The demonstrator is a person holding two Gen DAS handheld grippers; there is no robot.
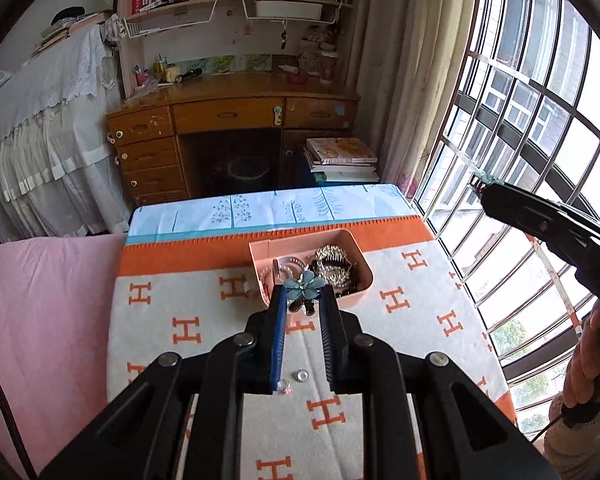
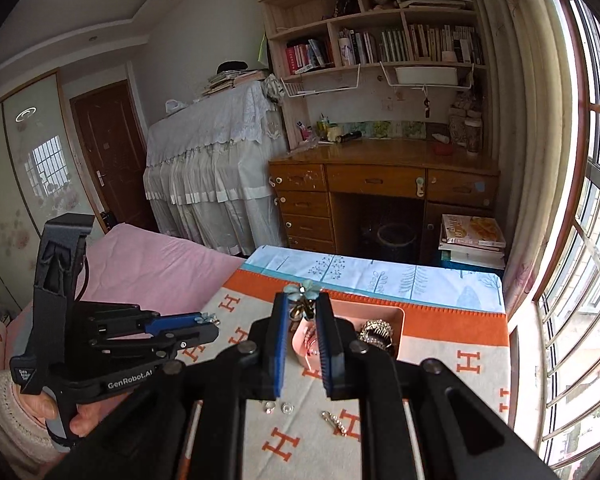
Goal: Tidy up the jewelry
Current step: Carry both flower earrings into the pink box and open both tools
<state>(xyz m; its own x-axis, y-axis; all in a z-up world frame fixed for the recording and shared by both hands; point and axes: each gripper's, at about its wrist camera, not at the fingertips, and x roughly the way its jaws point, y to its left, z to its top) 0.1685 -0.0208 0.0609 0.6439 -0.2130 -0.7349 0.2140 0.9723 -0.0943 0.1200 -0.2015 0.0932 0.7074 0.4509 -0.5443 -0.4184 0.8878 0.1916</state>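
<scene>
My left gripper (image 1: 303,292) is pinching a blue flower clip (image 1: 303,282) at its tips. The clip hangs in the air just over the near edge of the pink tray (image 1: 260,249). My right gripper (image 2: 302,300) pinches a pale green flower clip (image 2: 302,291) the same way, up above the near left corner of the tray. Both sets of jaws are closed on their clips.

The tray sits on a white and orange blanket (image 1: 204,292) with big H letters. Inside it I see a shiny silver hair claw (image 1: 332,264) and some pearl things I cannot make out.

On the blanket near me lie a small round ring (image 1: 301,376), a little clear stud (image 1: 283,385), and a thin chain piece (image 2: 334,422). They are well apart from the tray.

The blanket has lots of bare space to the left and right of the tray. The right edge of the table runs close along the window bars (image 1: 500,160). A pink bed (image 1: 40,312) touches the left edge.
</scene>
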